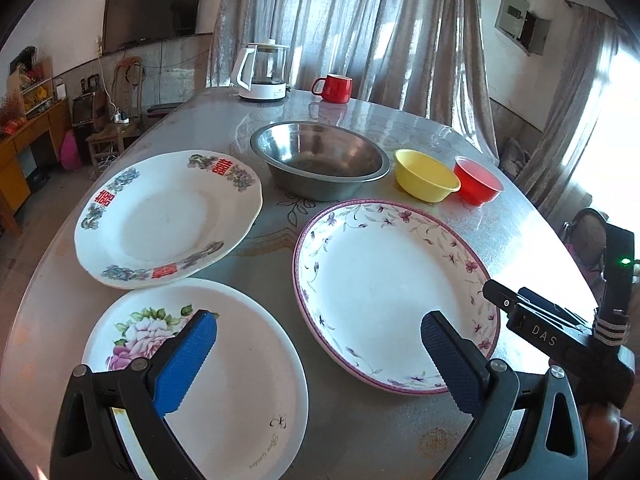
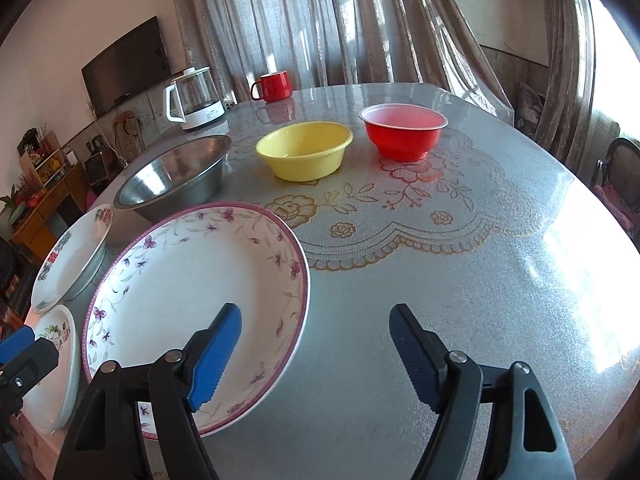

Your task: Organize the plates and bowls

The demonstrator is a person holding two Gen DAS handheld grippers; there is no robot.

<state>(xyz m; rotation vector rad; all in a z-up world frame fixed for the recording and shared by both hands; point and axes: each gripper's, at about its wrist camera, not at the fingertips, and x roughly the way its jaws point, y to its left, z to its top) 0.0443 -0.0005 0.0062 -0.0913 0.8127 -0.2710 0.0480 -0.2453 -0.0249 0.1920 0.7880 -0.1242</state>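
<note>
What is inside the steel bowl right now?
The steel bowl looks empty: only bare metal with reflections on its floor in the left wrist view. Its near inner wall is hidden by its rim.

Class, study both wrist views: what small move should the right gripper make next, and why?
Probably ease the right gripper left until its open jaws straddle the near rim of the purple-flowered plate. One finger already overlaps that rim, nothing is gripped, and the plates still lie unstacked.

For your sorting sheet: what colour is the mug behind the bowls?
Red mug; clearest in the left wrist view.
</note>
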